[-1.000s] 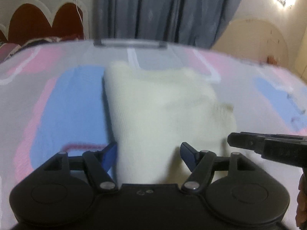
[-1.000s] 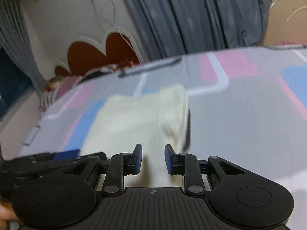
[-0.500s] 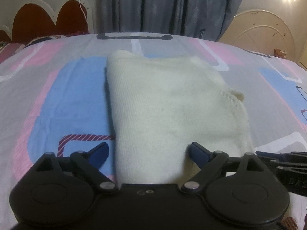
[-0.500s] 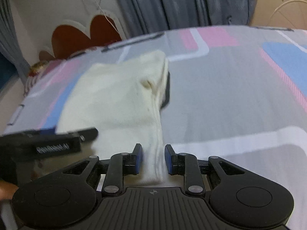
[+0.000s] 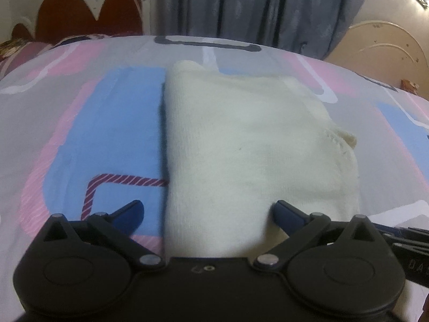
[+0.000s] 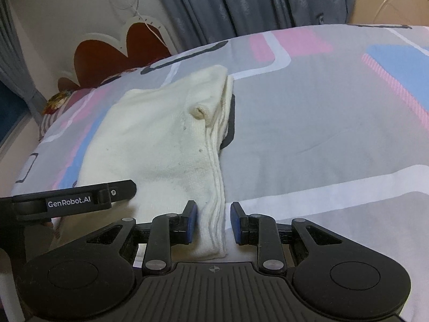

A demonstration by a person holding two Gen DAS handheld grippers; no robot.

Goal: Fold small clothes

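Cream folded garment (image 5: 241,145) lies between left hand-held gripper (image 5: 209,212) opening jaws.

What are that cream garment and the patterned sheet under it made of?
Garment: looks like a soft knit, maybe cotton or wool; fine ribbed texture, matte, stitched hems stacked at its edge. Sheet: smooth printed woven fabric, probably cotton or polyester; flat, faint creases.

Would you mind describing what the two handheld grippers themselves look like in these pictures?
Both are matt black plastic. The left gripper has two round housings, angular link arms with silver pivot pins, and dark blue finger pads. The right gripper is built the same, with a ribbed plate bearing a small crosshair mark. White "GenRobot.AI" lettering runs along the left gripper's side in the right wrist view. No cables or sleeves show.
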